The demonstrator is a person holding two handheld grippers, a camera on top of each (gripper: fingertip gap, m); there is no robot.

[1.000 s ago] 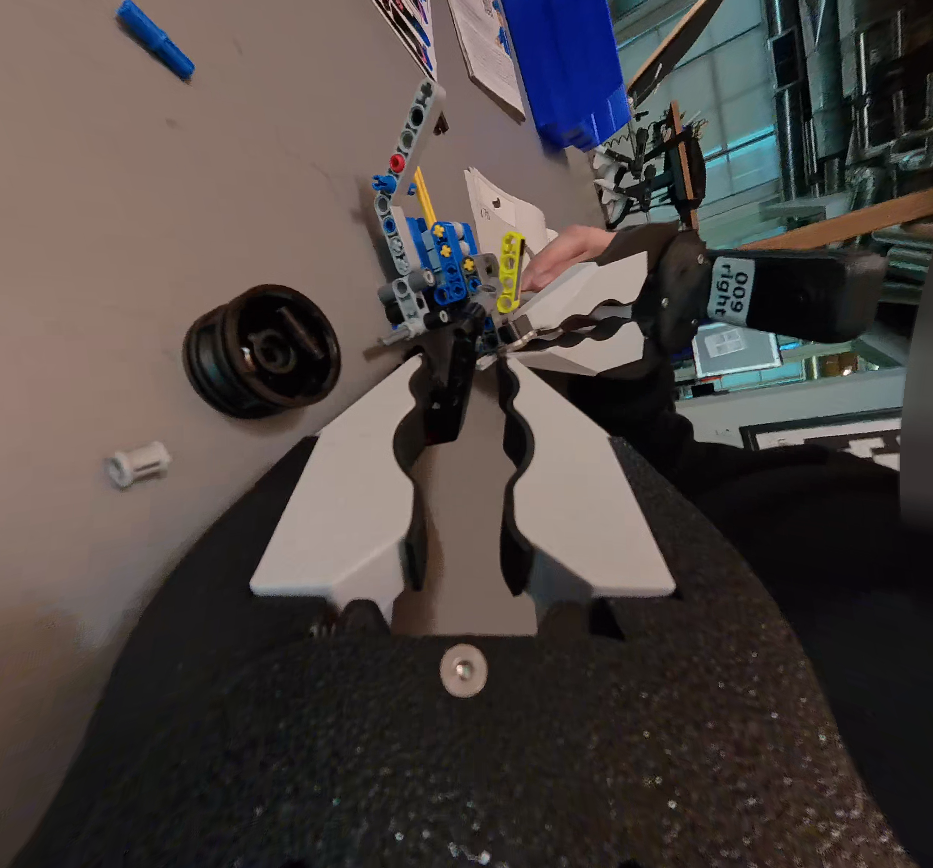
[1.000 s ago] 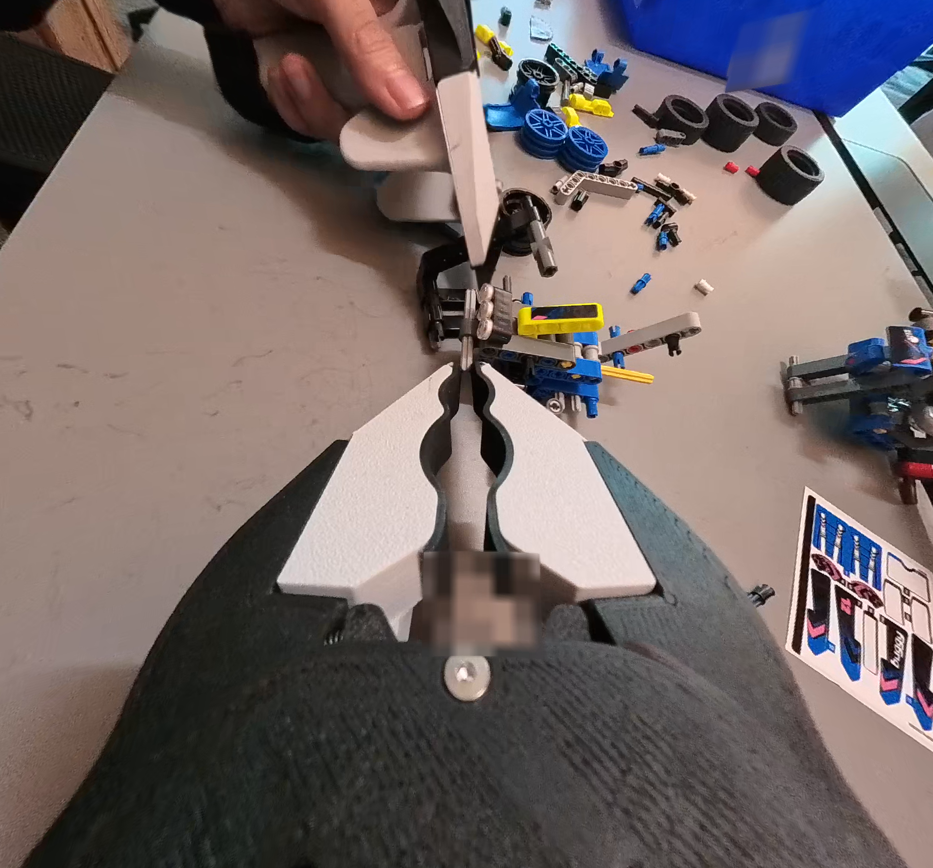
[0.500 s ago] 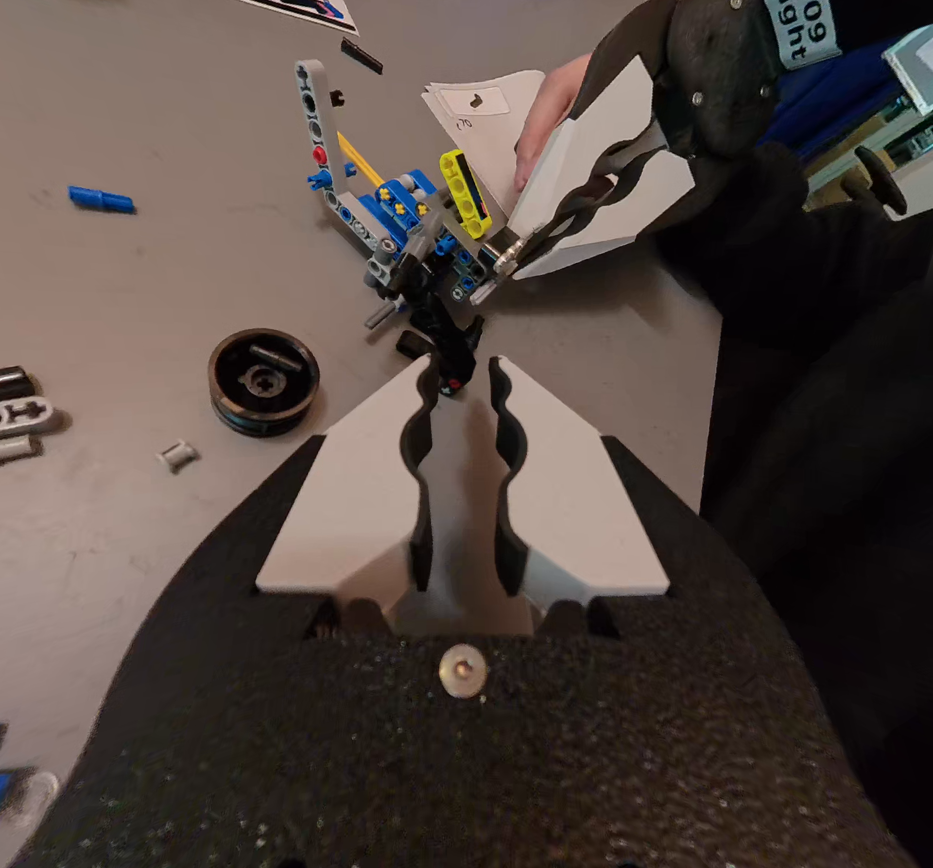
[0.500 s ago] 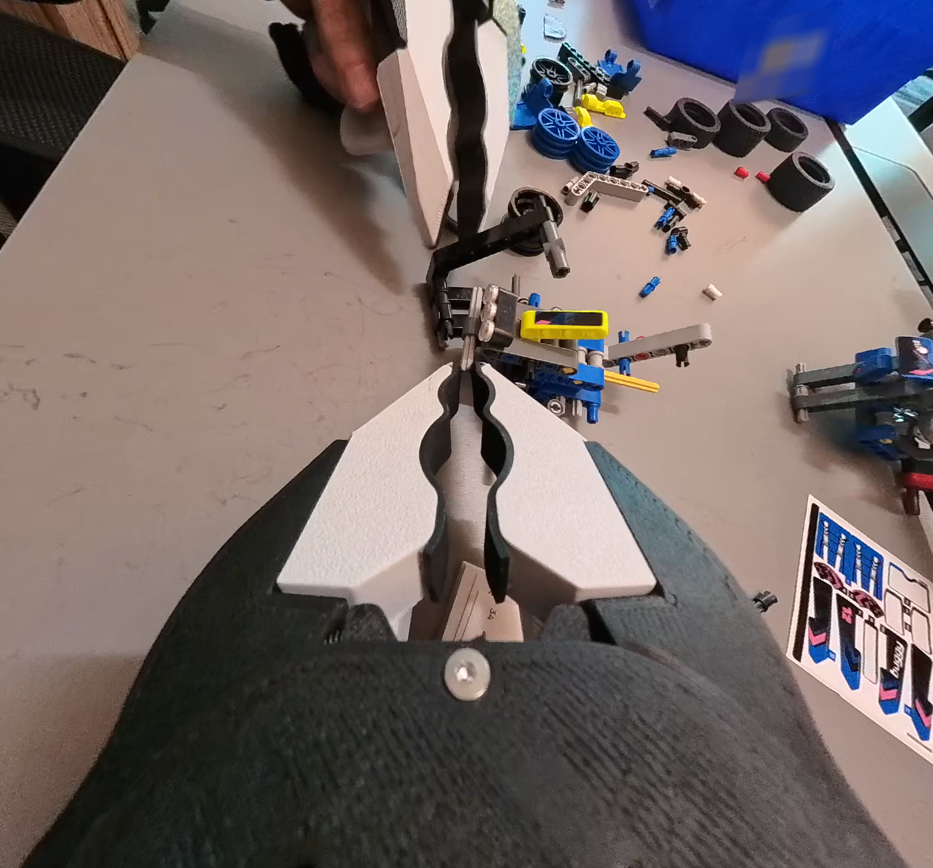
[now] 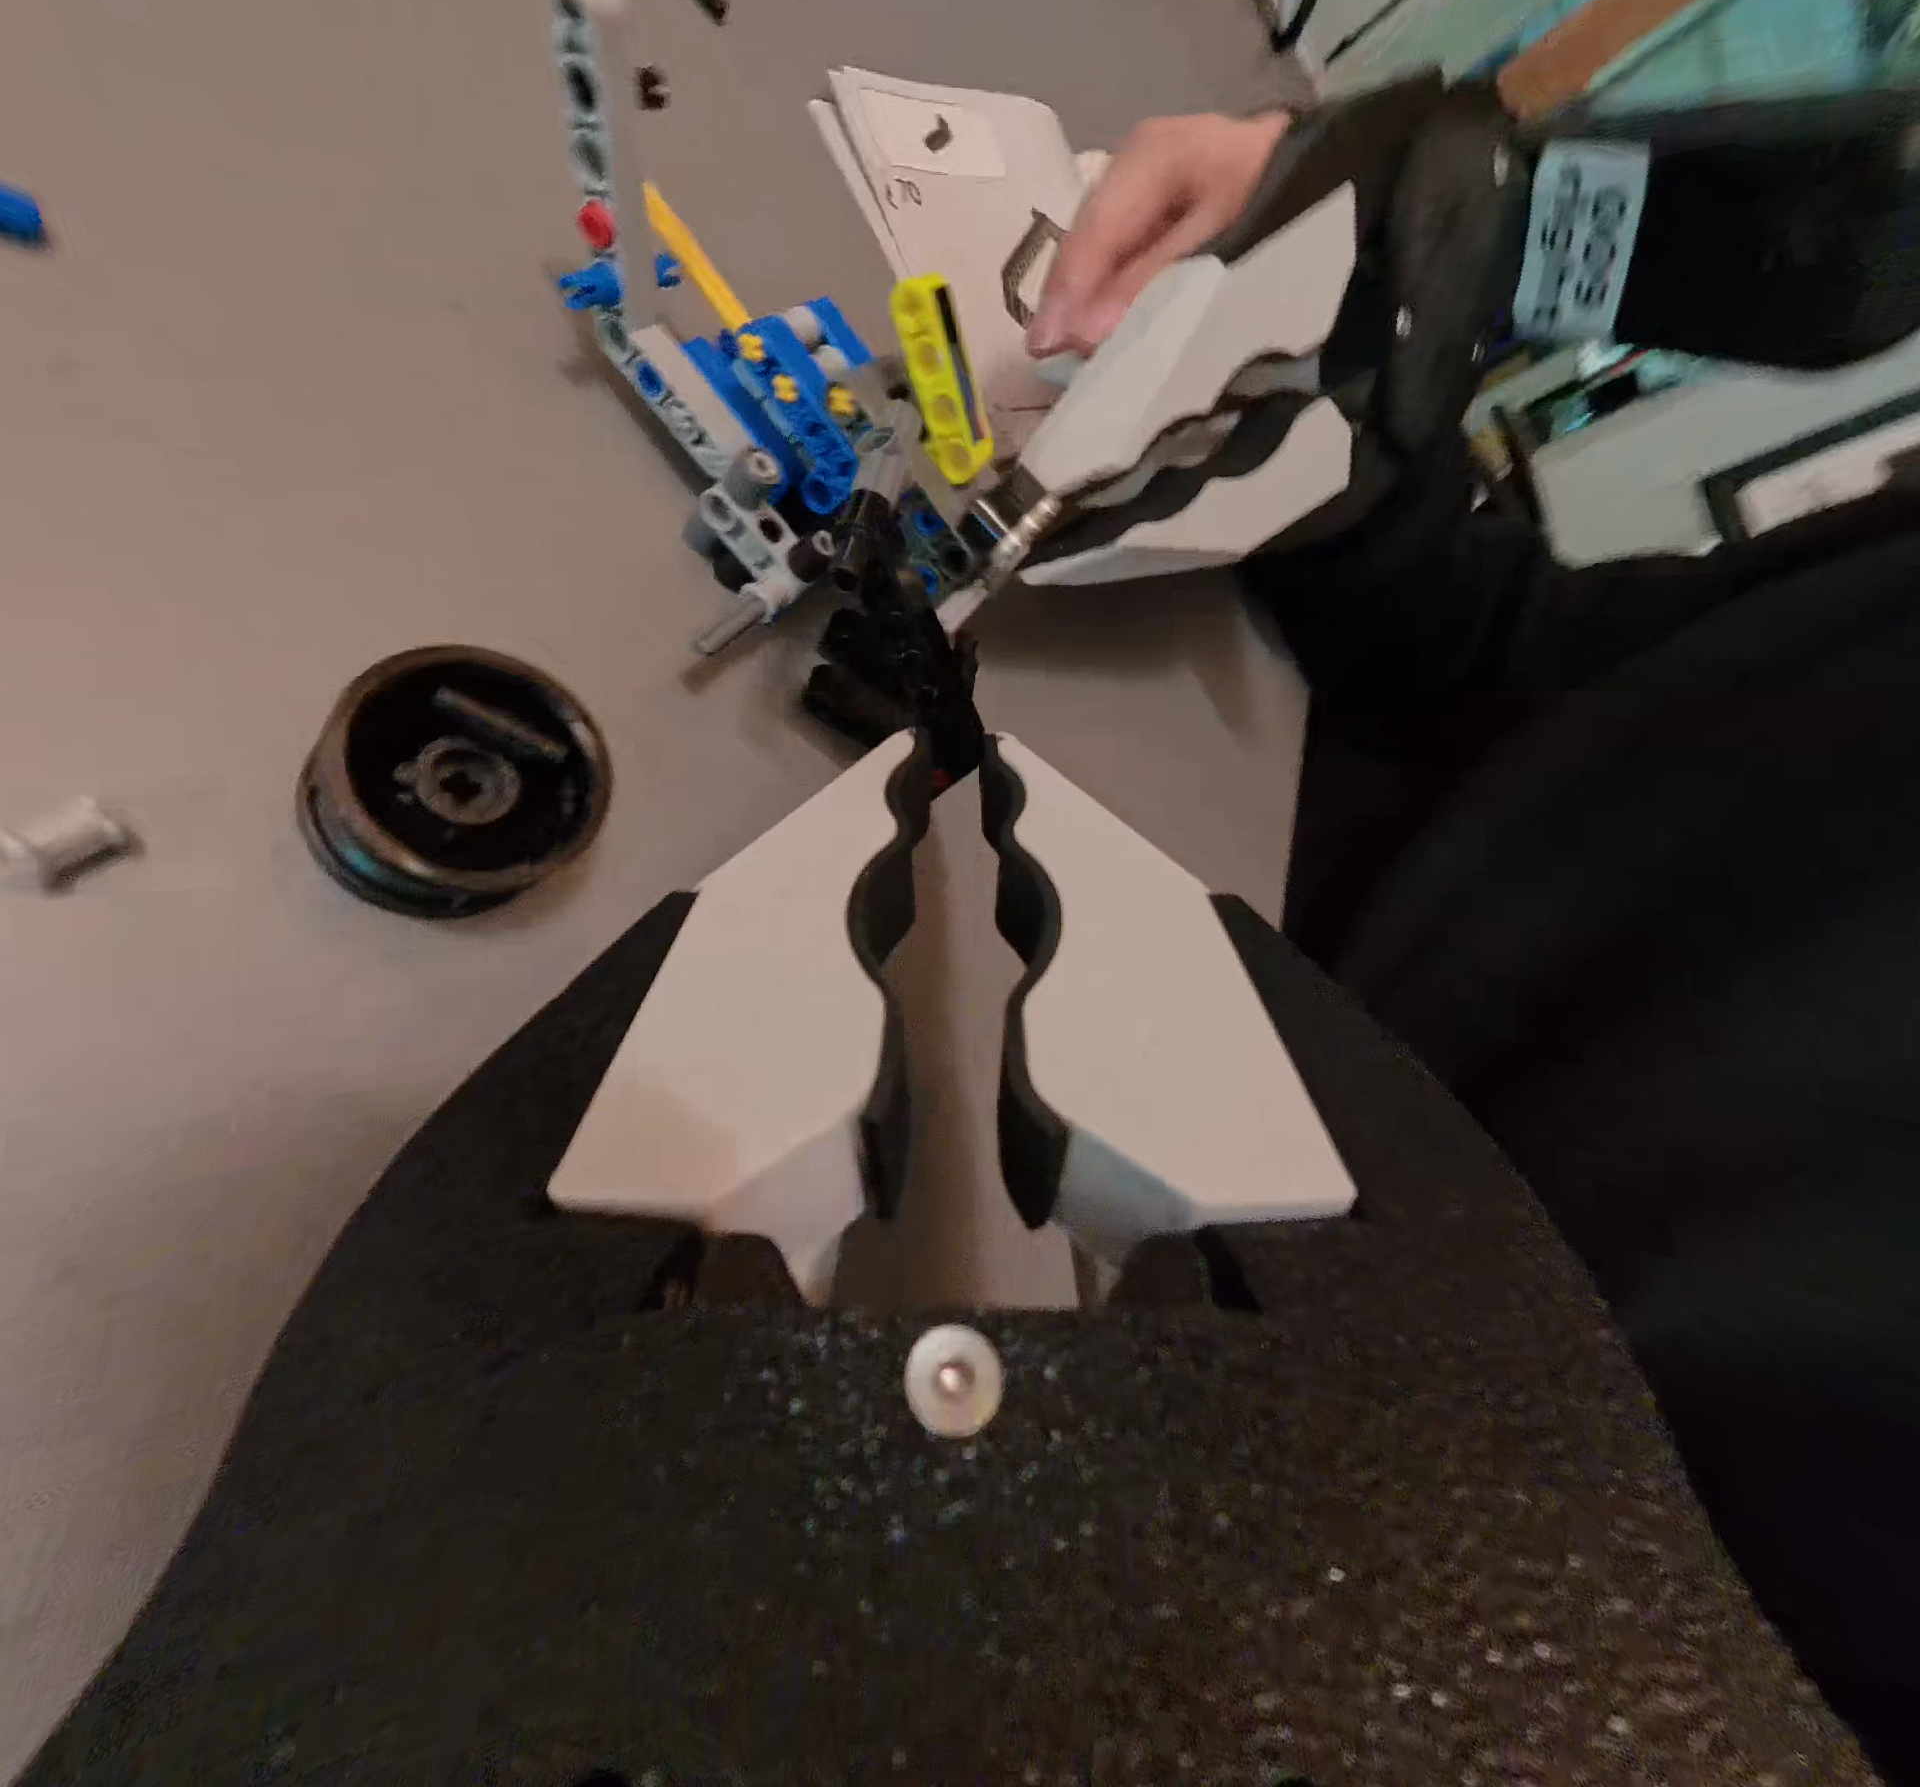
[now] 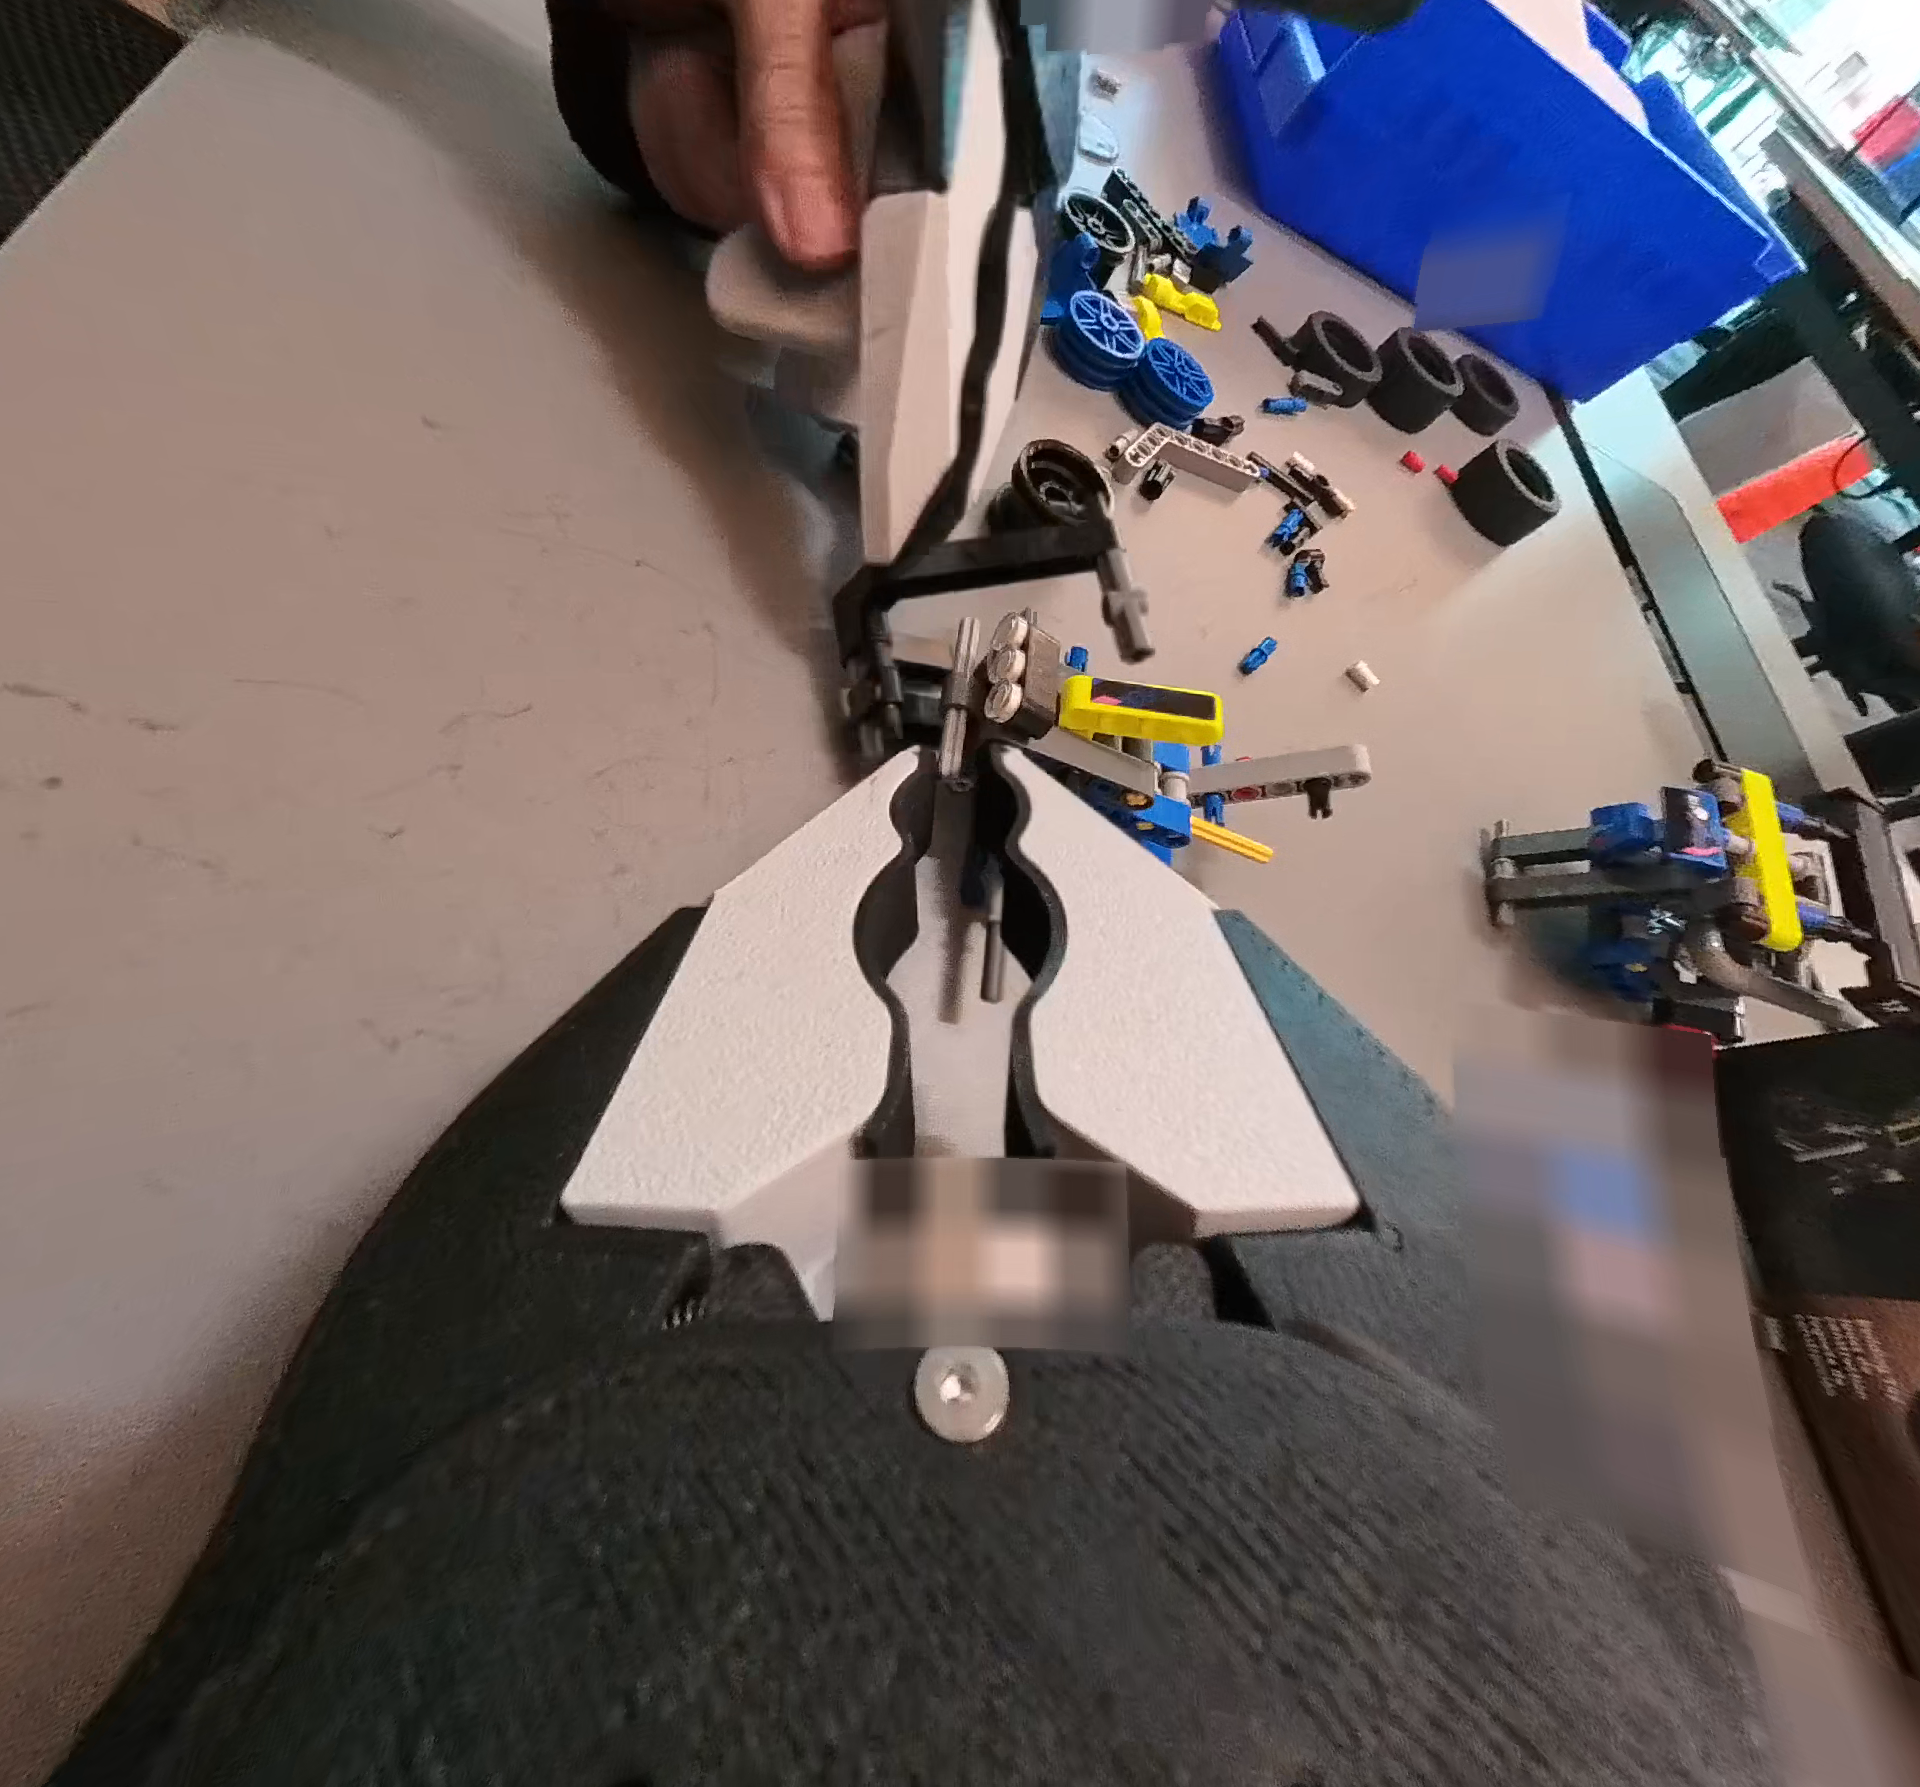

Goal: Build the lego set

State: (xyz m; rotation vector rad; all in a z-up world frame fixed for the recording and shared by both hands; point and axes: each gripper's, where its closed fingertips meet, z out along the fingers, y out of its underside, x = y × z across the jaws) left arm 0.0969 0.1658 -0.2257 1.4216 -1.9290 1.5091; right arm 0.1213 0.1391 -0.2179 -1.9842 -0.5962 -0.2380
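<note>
A small blue, grey and yellow brick assembly (image 5: 790,407) lies on the grey table (image 5: 260,387); it also shows in the right wrist view (image 6: 1143,709). A black bent beam (image 5: 894,636) sticks out of its near end. My left gripper (image 5: 948,750) is shut on that beam's tip. The right wrist view shows the left gripper (image 6: 940,532) from the side, pinching the beam (image 6: 997,558). My right gripper (image 6: 956,771) is shut on a thin grey axle (image 6: 961,688) that juts from the assembly. The left wrist view shows the right gripper (image 5: 1023,516) at the assembly's right side.
A black wheel rim (image 5: 452,781) lies left of the assembly. Blue wheels (image 6: 1132,345), black tyres (image 6: 1413,376), loose pins and beams, and a blue bin (image 6: 1455,158) are behind. A second blue build (image 6: 1683,864) and a booklet (image 6: 1829,1166) sit at right. White paper bags (image 5: 956,179) lie behind. My hands' fingertips stand some 5 centimetres from each other.
My left gripper's jaws drew back along the black beam and closed on its tip. My right gripper stayed on the grey axle, its jaws a touch wider.
</note>
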